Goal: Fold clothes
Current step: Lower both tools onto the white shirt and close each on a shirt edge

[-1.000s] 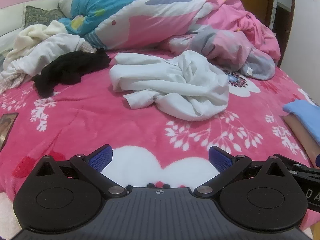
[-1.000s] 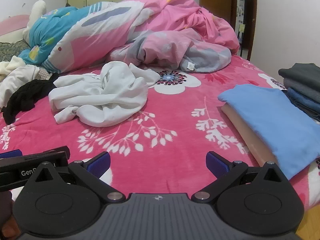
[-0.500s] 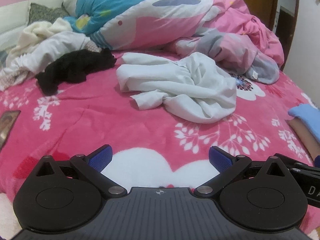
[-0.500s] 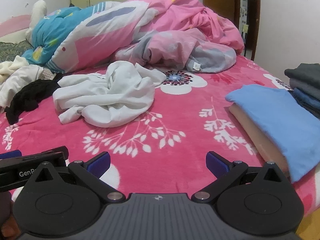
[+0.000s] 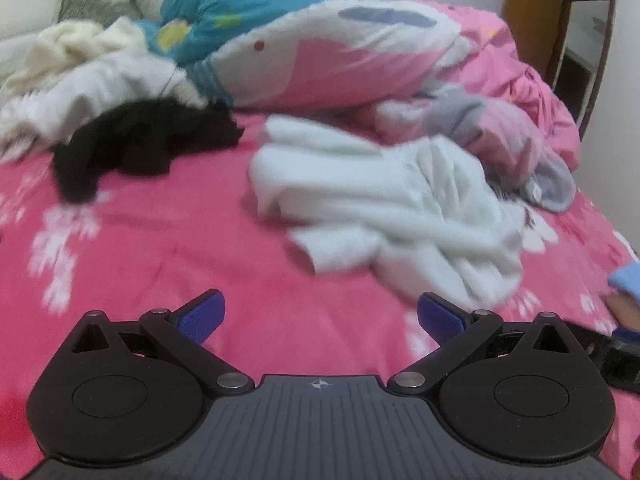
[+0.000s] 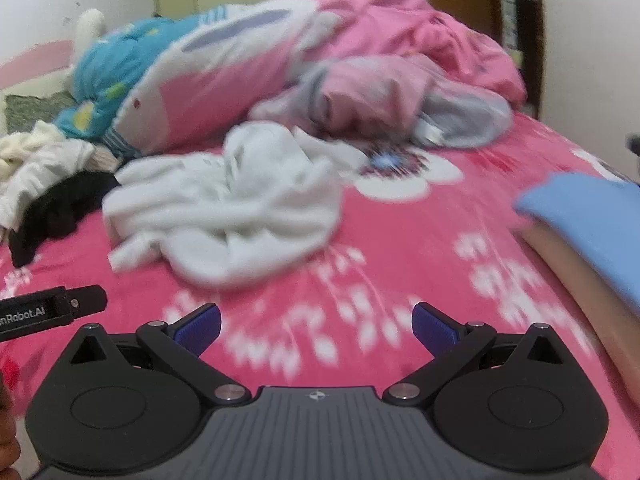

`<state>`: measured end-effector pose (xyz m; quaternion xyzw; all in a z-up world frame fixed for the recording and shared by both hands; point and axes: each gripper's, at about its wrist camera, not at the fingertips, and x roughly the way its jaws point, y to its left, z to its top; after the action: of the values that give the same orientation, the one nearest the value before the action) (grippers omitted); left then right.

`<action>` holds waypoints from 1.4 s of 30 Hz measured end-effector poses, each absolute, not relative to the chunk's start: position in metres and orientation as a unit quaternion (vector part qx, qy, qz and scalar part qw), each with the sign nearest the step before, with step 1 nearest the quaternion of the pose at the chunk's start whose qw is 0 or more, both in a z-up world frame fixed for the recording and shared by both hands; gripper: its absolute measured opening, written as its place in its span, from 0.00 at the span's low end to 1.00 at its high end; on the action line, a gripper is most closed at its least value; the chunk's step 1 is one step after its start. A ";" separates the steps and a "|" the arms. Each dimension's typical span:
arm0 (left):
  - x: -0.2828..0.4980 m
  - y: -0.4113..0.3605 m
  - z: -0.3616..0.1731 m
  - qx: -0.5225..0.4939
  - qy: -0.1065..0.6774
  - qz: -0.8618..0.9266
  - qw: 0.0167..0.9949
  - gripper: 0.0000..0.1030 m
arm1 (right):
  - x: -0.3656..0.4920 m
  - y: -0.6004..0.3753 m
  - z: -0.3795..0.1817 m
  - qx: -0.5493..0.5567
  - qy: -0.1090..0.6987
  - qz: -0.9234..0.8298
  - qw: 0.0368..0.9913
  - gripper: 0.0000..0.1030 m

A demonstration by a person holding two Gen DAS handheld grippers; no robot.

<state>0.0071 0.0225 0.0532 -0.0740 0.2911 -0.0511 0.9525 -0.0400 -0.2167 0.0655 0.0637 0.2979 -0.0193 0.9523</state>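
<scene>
Ahead, crumpled white garment (image 5: 400, 216) beside black garment (image 5: 140, 148) — quilt (image 6: 248, 80) behind (both grippers' jaws apart, empty)

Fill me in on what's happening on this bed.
A person is holding a gripper in each hand over a pink floral blanket, partway through folding clothes. The left gripper and right gripper both have their jaws open and hold nothing. A crumpled white garment lies unfolded ahead, with a black garment beside it. A folded blue garment already sits to the right.
</scene>
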 end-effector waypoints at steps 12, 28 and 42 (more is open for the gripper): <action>0.114 -0.014 0.032 0.009 0.280 -0.115 0.953 0.84 | 0.131 -0.204 0.069 0.031 0.263 0.048 0.963 0.99; 0.071 -0.031 0.034 0.016 0.305 -0.174 0.936 0.07 | 0.111 -0.222 0.064 0.113 0.330 0.110 0.931 0.24; -0.068 -0.012 0.046 -0.011 0.306 -0.266 0.914 0.01 | -0.047 -0.213 0.081 0.180 0.323 0.169 0.913 0.20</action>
<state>-0.0679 -0.0124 0.0457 -0.0105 0.3057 -0.2660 0.9142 -0.0471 -0.2129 0.0808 0.1804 0.3235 0.1685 0.9135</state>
